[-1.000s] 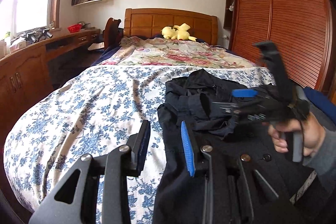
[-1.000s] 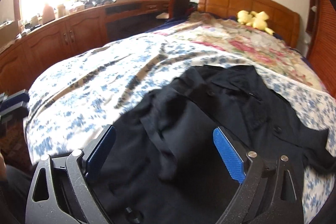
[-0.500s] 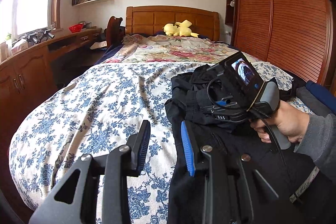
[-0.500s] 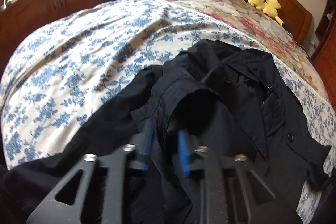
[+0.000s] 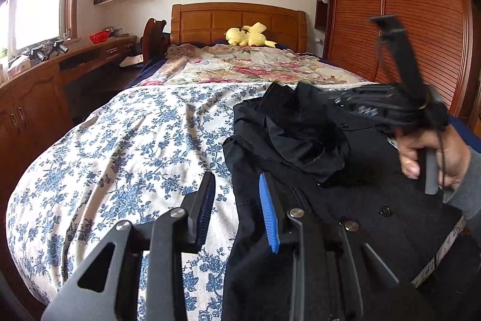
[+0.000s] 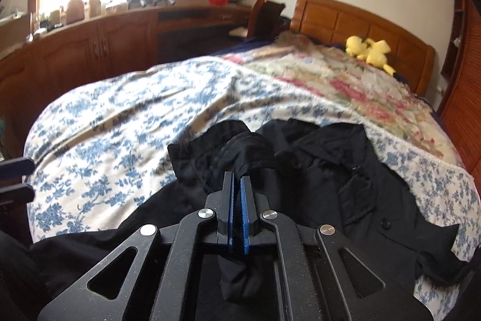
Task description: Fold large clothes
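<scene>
A black button-up shirt (image 5: 315, 170) lies crumpled on the near right part of the bed (image 5: 135, 140); it also shows in the right wrist view (image 6: 345, 170). My left gripper (image 5: 237, 200) is open and empty, hovering over the shirt's left edge, one finger above the sheet, the other above the fabric. My right gripper (image 6: 237, 203) is shut on a fold of the black shirt, likely a sleeve, lifted off the bed. The right gripper also shows in the left wrist view (image 5: 390, 107), held by a hand above the shirt.
The bed has a blue floral sheet and a pink floral quilt (image 5: 246, 65) farther back, with a yellow plush toy (image 5: 249, 35) at the headboard. A wooden desk and cabinets (image 5: 36, 98) run along the left. A wooden wardrobe (image 5: 405, 20) stands at right.
My right gripper closed on a fold of the shirt and lifted it, tilting upward. My left gripper stayed open in about the same place.
</scene>
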Demonstrator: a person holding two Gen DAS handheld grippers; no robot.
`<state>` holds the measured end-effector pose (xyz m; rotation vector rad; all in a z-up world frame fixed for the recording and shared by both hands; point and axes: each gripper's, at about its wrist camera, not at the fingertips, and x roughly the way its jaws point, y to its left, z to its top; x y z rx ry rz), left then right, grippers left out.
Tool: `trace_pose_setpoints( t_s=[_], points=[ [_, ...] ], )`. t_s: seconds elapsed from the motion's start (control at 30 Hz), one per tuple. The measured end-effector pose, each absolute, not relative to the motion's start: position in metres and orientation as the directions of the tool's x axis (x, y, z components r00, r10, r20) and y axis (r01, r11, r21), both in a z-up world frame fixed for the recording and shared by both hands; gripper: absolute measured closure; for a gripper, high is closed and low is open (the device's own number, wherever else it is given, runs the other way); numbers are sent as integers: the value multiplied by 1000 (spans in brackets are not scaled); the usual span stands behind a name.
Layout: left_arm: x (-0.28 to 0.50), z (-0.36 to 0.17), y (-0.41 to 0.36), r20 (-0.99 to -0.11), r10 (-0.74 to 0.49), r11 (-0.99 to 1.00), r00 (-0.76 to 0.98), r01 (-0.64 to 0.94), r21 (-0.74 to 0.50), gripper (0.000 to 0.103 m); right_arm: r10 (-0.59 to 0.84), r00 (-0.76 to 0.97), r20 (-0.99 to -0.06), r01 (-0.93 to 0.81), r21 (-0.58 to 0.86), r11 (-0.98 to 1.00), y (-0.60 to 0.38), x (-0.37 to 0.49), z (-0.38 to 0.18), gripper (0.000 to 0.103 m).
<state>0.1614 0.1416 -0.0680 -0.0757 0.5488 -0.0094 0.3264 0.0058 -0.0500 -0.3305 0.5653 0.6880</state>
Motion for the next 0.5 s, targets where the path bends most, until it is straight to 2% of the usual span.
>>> trace_pose_setpoints(
  t_s=[0.23,0.5],
  points=[
    [162,-67,133,-518,-42,997,854,4,-74,75,502,691,-520,-613,-54,788,-71,285,-47,102],
    [165,-68,119,-527,-65,997,848,33,-69,75,393,656,-644,-495,27,869,-154,254,-103,101]
  ],
)
